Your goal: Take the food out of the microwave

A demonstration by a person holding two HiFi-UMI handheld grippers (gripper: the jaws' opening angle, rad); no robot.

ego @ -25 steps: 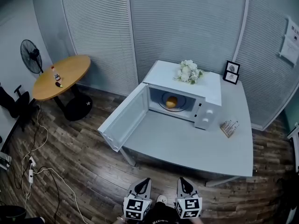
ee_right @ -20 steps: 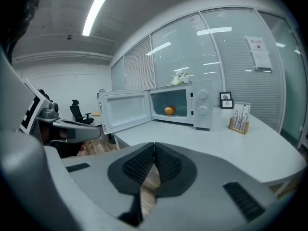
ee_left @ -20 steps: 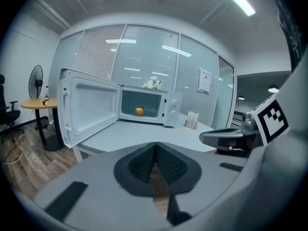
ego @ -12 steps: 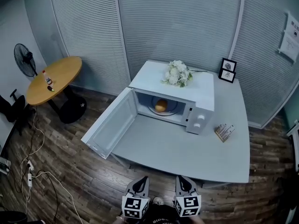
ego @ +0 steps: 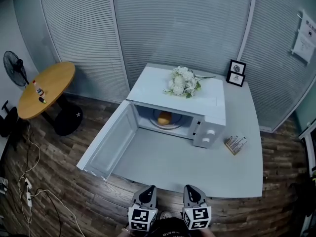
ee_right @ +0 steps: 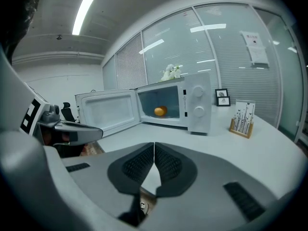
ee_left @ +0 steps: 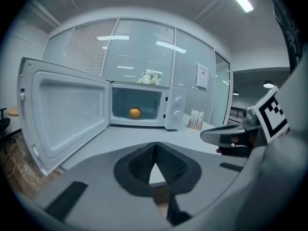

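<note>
You're holding left claw and right claw pressed together, empty; the food is looking light, perhaps soft, so pinch its middle.

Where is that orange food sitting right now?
In the head view, the orange food sits inside the microwave at centre, left of its knobs, right of the open door.

Round orange food on the turntable inside white microwave, door swung wide open
</note>
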